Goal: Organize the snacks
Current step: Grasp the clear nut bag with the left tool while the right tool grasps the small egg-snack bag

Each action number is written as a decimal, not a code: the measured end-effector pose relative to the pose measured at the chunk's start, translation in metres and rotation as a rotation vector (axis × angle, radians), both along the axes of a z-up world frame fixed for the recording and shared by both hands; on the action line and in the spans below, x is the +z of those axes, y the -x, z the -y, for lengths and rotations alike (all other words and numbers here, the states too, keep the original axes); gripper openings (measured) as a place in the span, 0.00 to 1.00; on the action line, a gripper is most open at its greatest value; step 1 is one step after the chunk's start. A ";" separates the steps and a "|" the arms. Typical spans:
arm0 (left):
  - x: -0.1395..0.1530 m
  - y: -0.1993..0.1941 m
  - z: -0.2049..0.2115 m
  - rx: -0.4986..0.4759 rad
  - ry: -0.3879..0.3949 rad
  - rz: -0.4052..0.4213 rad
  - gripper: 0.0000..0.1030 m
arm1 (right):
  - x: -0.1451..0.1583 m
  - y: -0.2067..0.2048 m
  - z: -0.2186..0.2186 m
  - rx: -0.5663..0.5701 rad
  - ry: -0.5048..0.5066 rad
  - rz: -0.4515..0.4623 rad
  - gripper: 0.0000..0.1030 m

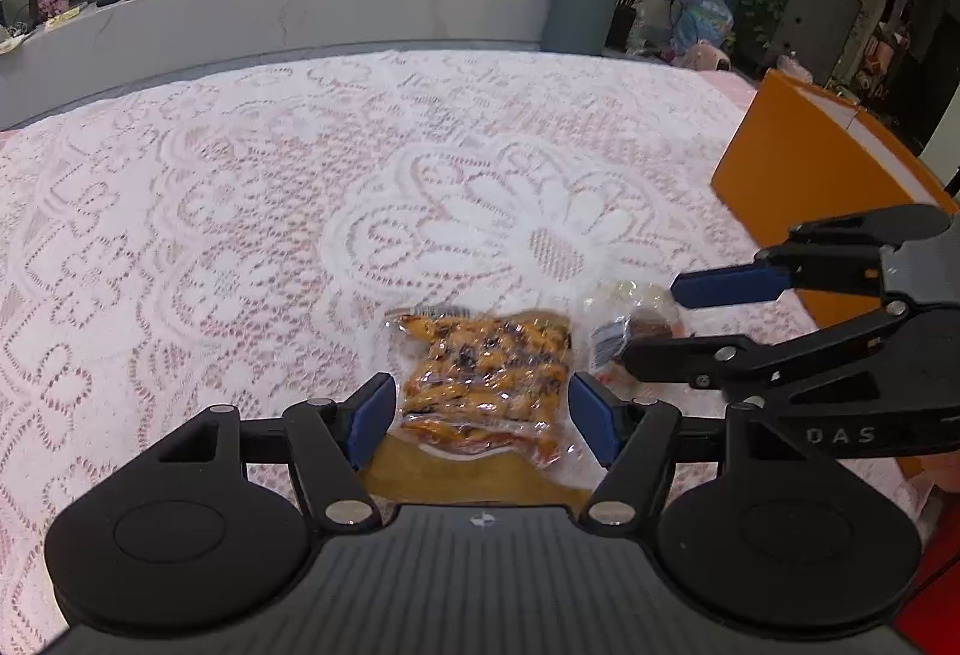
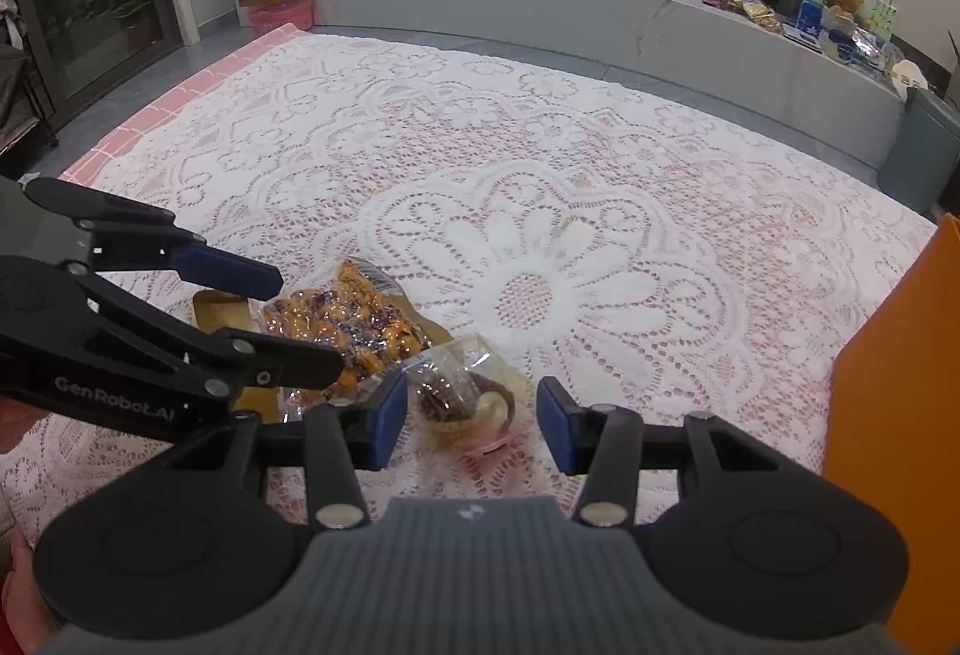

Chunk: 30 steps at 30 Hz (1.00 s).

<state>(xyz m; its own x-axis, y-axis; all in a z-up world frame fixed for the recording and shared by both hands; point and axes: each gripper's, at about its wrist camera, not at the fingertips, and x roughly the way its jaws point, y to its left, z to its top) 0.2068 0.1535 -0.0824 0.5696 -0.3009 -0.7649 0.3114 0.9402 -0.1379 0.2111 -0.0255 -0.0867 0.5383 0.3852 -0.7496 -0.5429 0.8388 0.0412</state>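
Note:
A clear bag of orange-and-dark snacks lies on the lace cloth, partly over a tan card. My left gripper straddles the bag's near end, its blue pads just off the bag's sides, open. To the right lies a small clear packet with a brown snack. In the right wrist view that packet sits between the pads of my right gripper; the left pad is at its edge and the right pad stands clear, so the gripper is open. The snack bag and my left gripper show at left.
An orange box stands on the table at the right, close to the right gripper; it also fills the right edge of the right wrist view as the orange box. A white lace cloth covers the table. Beyond are a grey ledge and a bin.

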 end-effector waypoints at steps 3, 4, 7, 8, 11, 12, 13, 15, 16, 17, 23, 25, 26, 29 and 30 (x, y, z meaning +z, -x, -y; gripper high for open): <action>-0.001 0.001 0.002 -0.016 -0.029 -0.002 0.75 | -0.004 0.000 -0.004 0.025 0.016 -0.015 0.45; -0.001 0.002 0.003 -0.020 -0.033 0.001 0.75 | -0.005 0.000 -0.005 0.029 0.019 -0.023 0.45; 0.000 0.002 0.004 -0.023 -0.038 0.007 0.76 | -0.010 -0.001 -0.005 0.024 0.009 -0.045 0.40; 0.000 0.003 0.005 -0.026 -0.039 0.011 0.78 | -0.011 -0.002 -0.005 0.017 0.011 -0.045 0.38; -0.001 0.005 0.012 -0.033 -0.063 0.039 0.79 | -0.007 -0.004 -0.001 -0.021 -0.005 -0.075 0.30; -0.002 0.006 0.016 -0.044 -0.073 0.045 0.81 | -0.004 -0.005 0.002 -0.041 -0.008 -0.092 0.28; -0.003 0.008 0.020 -0.054 -0.094 0.052 0.84 | -0.001 -0.006 0.005 -0.062 -0.010 -0.105 0.27; -0.007 0.009 0.029 -0.065 -0.151 0.065 0.84 | 0.005 -0.007 0.013 -0.102 -0.015 -0.113 0.27; -0.009 0.009 0.033 -0.063 -0.180 0.068 0.84 | 0.006 -0.007 0.016 -0.113 -0.007 -0.108 0.27; -0.012 0.009 0.036 -0.061 -0.201 0.073 0.84 | 0.006 -0.007 0.018 -0.119 0.009 -0.101 0.27; -0.014 0.005 0.034 -0.030 -0.207 0.062 0.88 | -0.009 -0.008 0.010 -0.089 0.063 -0.117 0.32; -0.015 0.004 0.028 -0.019 -0.174 0.050 0.88 | -0.009 -0.005 0.006 -0.065 0.085 -0.093 0.40; -0.015 0.004 0.027 -0.020 -0.167 0.049 0.87 | -0.009 -0.004 0.005 -0.056 0.090 -0.082 0.41; -0.015 0.005 0.027 -0.022 -0.159 0.050 0.86 | -0.008 -0.001 0.002 -0.030 0.106 -0.048 0.46; -0.014 0.006 0.027 -0.023 -0.158 0.053 0.86 | -0.007 -0.001 0.003 -0.029 0.110 -0.039 0.47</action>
